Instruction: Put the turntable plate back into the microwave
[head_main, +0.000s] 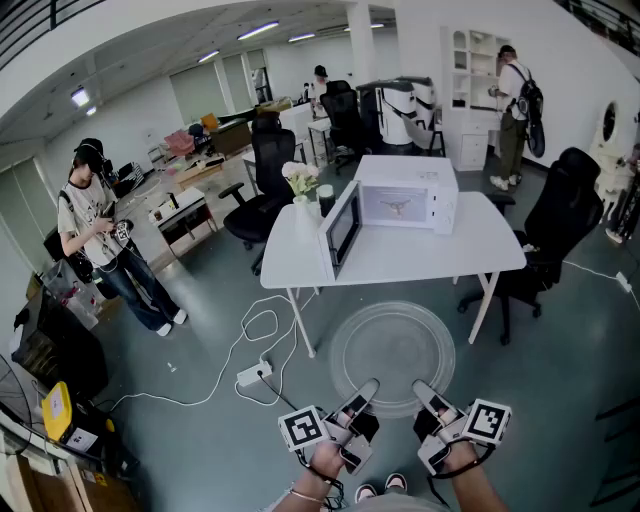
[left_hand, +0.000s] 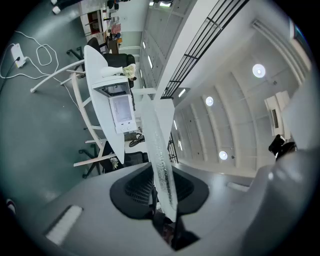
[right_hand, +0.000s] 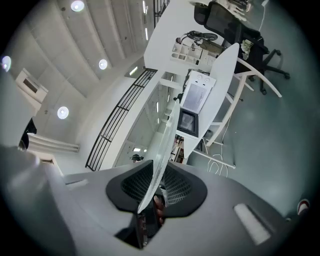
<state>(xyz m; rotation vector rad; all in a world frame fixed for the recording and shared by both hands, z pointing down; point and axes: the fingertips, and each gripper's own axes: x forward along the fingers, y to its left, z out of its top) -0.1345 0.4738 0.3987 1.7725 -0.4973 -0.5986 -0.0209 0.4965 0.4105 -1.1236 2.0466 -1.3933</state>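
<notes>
A round clear glass turntable plate (head_main: 392, 347) hangs level in front of me, short of the white table (head_main: 400, 262). My left gripper (head_main: 364, 392) is shut on its near-left rim and my right gripper (head_main: 424, 392) is shut on its near-right rim. In the left gripper view the plate (left_hand: 161, 155) runs edge-on between the black pads (left_hand: 135, 189); the right gripper view shows the plate (right_hand: 159, 165) edge-on the same way. The white microwave (head_main: 395, 207) stands on the table with its door (head_main: 340, 229) swung open to the left.
A vase of flowers (head_main: 303, 192) stands left of the microwave. Black office chairs (head_main: 265, 190) surround the table. A white cable and power strip (head_main: 252, 375) lie on the floor at left. A person (head_main: 100, 240) stands far left, another (head_main: 512, 105) at the back right.
</notes>
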